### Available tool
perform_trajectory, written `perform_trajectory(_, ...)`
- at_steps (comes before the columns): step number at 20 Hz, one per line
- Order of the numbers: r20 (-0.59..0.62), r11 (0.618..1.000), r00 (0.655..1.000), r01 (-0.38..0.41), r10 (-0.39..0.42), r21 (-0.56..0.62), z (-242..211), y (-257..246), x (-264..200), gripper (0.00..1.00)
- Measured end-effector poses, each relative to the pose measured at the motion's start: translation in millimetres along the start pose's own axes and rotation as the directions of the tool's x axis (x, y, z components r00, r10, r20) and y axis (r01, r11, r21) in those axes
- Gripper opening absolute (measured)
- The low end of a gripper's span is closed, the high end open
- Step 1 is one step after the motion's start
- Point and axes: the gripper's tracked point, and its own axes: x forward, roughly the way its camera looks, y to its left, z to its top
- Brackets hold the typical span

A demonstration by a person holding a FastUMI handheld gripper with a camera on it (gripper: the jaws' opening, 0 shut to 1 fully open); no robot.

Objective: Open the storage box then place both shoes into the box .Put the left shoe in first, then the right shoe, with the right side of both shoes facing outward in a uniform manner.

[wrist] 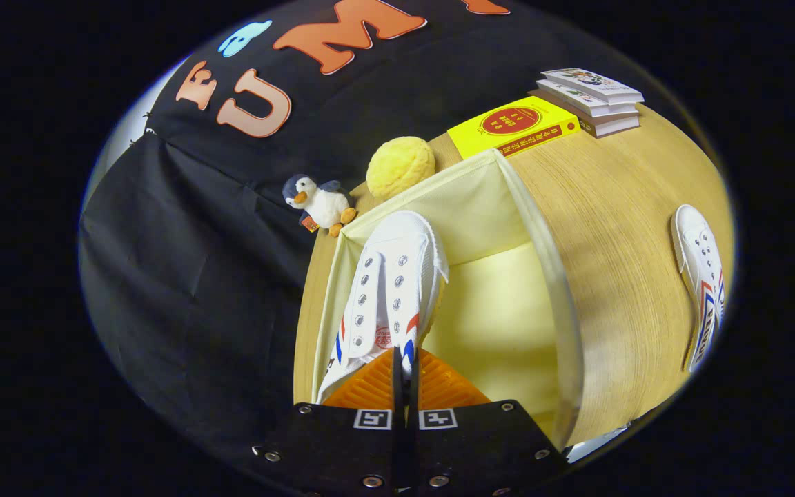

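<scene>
Gripper view: jaws clamped together on the heel of the first shoe, held just ahead inside the open storage box. Second shoe lies on the table, well off to the right, not yet boxed.

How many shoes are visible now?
2. One shoe is pinched at its heel by the gripper, inside the storage box. The other shoe lies on the table.
</scene>
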Motion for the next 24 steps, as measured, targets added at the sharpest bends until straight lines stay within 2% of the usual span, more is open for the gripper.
perform_trajectory(7, -0.020, 0.987, 0.990, 0.139, -0.141, -0.079, -13, -9, 32, 0.00)
perform_trajectory(9, -0.061, 0.980, 0.982, 0.175, -0.181, -0.094, -21, -16, 32, 0.03)
perform_trajectory(11, -0.031, 0.990, 0.992, 0.118, -0.120, -0.079, -11, 1, 26, 0.11)
perform_trajectory(12, -0.020, 0.993, 0.995, 0.093, -0.094, -0.074, -6, 6, 23, 0.15)
perform_trajectory(14, -0.004, 0.992, 0.996, 0.087, -0.087, -0.089, 1, 5, 10, 0.32)
perform_trajectory(15, 0.004, 0.992, 0.997, 0.082, -0.082, -0.097, 5, 4, 2, 0.37)
perform_trajectory(16, 0.013, 0.992, 0.997, 0.072, -0.071, -0.102, 9, 3, -6, 0.53)
perform_trajectory(18, 0.032, 0.993, 0.999, 0.039, -0.036, -0.107, 20, 4, -23, 0.73)
perform_trajectory(21, 0.073, 0.992, 0.997, 0.012, -0.003, -0.122, 39, -3, -52, 0.91)
perform_trajectory(24, 0.113, 0.989, 0.994, 0.015, 0.001, -0.146, 57, -20, -78, 0.98)
